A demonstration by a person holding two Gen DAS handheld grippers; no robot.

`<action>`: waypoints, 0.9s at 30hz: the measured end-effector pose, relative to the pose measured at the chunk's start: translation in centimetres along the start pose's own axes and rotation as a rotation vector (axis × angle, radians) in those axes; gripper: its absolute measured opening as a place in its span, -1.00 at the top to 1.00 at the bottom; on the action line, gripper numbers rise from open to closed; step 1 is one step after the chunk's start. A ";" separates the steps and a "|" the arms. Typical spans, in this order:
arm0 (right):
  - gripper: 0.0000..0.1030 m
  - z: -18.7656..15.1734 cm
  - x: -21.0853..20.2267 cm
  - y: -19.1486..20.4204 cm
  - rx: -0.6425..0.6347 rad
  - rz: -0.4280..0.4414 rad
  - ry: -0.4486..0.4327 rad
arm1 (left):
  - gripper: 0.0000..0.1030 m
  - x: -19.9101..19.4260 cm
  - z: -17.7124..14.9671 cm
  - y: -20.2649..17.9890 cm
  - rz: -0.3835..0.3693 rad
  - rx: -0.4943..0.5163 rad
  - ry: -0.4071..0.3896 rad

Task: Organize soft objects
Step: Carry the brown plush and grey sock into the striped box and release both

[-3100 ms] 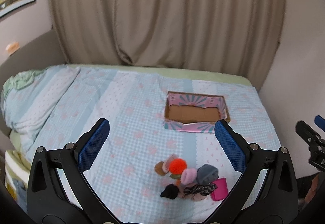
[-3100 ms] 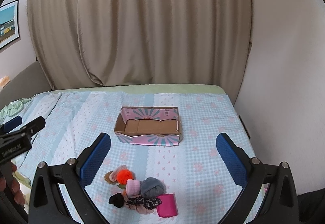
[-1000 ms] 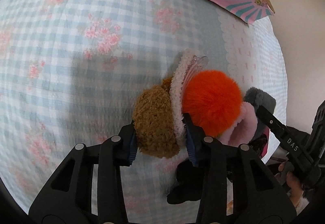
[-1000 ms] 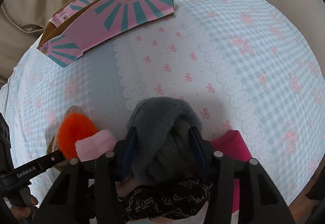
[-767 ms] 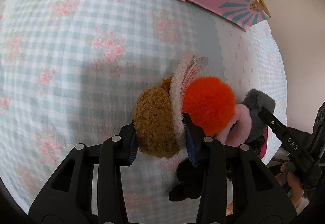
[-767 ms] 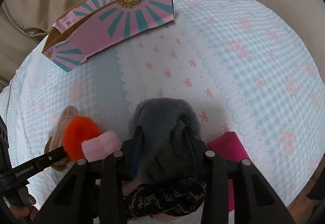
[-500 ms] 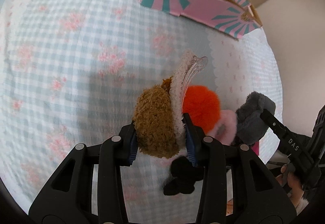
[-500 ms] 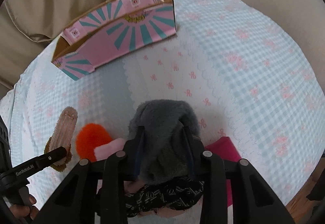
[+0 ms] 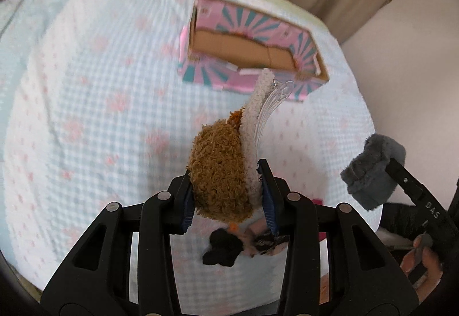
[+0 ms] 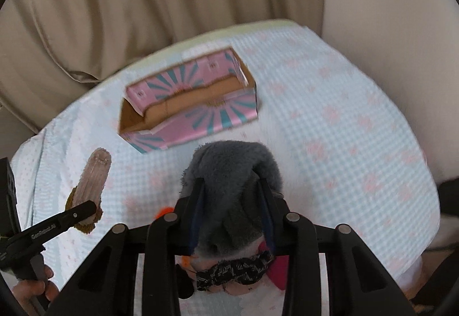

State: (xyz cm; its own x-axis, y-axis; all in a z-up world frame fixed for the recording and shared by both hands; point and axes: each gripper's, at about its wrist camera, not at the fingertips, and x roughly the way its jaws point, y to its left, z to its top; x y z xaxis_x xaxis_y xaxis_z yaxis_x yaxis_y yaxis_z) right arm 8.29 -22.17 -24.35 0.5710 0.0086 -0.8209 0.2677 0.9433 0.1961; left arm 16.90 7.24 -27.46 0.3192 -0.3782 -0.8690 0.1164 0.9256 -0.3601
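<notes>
My left gripper (image 9: pixel 226 195) is shut on a fuzzy brown hair clip (image 9: pixel 221 169) with a cream edge and clear teeth, held well above the bed. In the right wrist view that brown clip (image 10: pixel 89 187) hangs at the left. My right gripper (image 10: pixel 232 215) is shut on a grey plush piece (image 10: pixel 232 175), also lifted; the grey piece (image 9: pixel 373 169) shows at the right of the left wrist view. A pink and teal cardboard box (image 9: pixel 252 46) lies open on the bed beyond both grippers. Below them lie a black scrunchie (image 9: pixel 221 247), a patterned black band (image 10: pixel 235 270) and a magenta item (image 10: pixel 278 270).
The bed has a light blue checked cover (image 9: pixel 86 115) with pink flowers. Beige curtains (image 10: pixel 143 0) hang behind it and a pale wall (image 10: pixel 387 15) stands at the right. A person's hand (image 9: pixel 424 261) holds the right gripper's handle.
Both grippers have risen off the bed with their items, the brown clip and the grey plush. The orange pompom and pink piece stayed below, and the box's inside has come into view.
</notes>
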 end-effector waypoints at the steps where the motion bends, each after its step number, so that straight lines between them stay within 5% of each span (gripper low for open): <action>1: 0.37 0.8 -0.6 0.0 -0.011 0.011 -0.008 | 0.32 -1.0 0.3 -0.8 0.009 0.001 -0.020; 16: 0.37 13.5 -2.6 -1.7 -0.219 0.203 -0.074 | 0.32 -6.2 6.0 -10.2 0.141 -0.103 -0.212; 27: 0.37 21.1 4.9 0.0 -0.304 0.237 0.001 | 0.31 0.1 14.8 -10.7 0.209 -0.108 -0.158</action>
State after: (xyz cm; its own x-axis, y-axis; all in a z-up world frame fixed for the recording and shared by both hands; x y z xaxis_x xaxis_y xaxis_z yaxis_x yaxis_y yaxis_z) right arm 27.51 -29.15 -17.05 0.5884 0.2388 -0.7725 -0.1140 0.9704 0.2131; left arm 29.59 -2.53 -18.67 0.4693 -0.1643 -0.8676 -0.0657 0.9733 -0.2199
